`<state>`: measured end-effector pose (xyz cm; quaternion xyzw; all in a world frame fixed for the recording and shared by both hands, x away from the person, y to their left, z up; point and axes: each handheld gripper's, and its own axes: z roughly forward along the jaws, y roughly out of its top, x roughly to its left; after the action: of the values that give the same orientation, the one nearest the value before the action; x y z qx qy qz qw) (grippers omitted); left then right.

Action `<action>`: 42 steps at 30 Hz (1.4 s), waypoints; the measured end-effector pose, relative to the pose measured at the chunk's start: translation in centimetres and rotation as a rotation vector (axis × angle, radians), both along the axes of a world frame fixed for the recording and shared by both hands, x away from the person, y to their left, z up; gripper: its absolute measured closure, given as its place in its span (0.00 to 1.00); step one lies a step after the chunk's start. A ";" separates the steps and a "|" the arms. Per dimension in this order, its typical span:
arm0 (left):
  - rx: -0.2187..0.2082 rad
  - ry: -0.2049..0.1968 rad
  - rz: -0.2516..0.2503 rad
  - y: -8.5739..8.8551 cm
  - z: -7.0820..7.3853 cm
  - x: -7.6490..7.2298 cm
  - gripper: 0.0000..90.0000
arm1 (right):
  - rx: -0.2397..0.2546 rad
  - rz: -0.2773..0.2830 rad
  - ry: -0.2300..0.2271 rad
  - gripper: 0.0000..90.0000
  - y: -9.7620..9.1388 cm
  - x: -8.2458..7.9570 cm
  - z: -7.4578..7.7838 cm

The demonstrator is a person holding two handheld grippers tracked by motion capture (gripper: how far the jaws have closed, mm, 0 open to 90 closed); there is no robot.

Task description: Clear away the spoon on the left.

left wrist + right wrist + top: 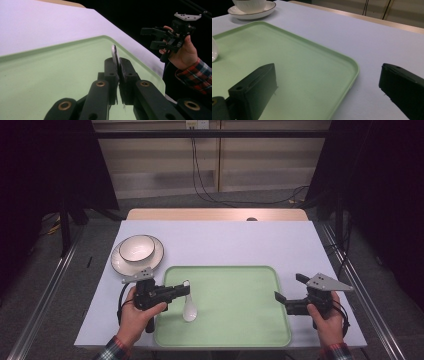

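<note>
The tabletop (220, 237) is the largest thing here, covered in a pale lilac-white sheet with a strip of bare wood along its far edge. On its near half lies a light green tray (235, 320) with rounded corners and a low raised rim; in the right gripper view that rim (352, 77) curves between the two black jaws.

To the far left of the tray, just off its corner, a white plate (119, 262) with a dark rim carries a white bowl (136, 248), also dark-rimmed, seated on it.

The left gripper (183, 289) is held in the person's left hand (134, 317) at the tray's left edge, reaching in over the green surface. Its jaws are pressed together on the handle of a white spoon (189, 309) — the left gripper view shows the thin handle (115, 53) standing up edge-on between the two black jaws. The spoon's bowl end rests on the tray, inside its left part, pointing toward the person.

The right gripper (289, 291) sits in the person's right hand (324, 317) at the tray's right edge, over the boundary of tray and tabletop. Its jaws are spread wide with nothing between them — one above the green tray, the other above the white sheet. A plaid sleeve (197, 75) shows at the wrist.
</note>
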<state>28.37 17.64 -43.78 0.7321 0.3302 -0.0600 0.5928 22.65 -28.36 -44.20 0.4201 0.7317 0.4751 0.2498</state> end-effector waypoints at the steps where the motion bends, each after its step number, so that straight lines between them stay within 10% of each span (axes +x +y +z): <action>1: -0.003 0.002 0.004 0.0 0.0 0.0 0.95 | 0.000 0.002 -0.002 0.01 0.0 0.0 0.0; 42: 0.120 -0.065 0.057 0.3 -2.2 2.7 0.82 | 0.002 0.005 0.004 0.01 -0.1 0.1 0.0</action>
<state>31.06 17.97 -45.99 0.7581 0.3343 0.0005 0.5599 22.70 -28.42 -44.21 0.4196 0.7328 0.4755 0.2466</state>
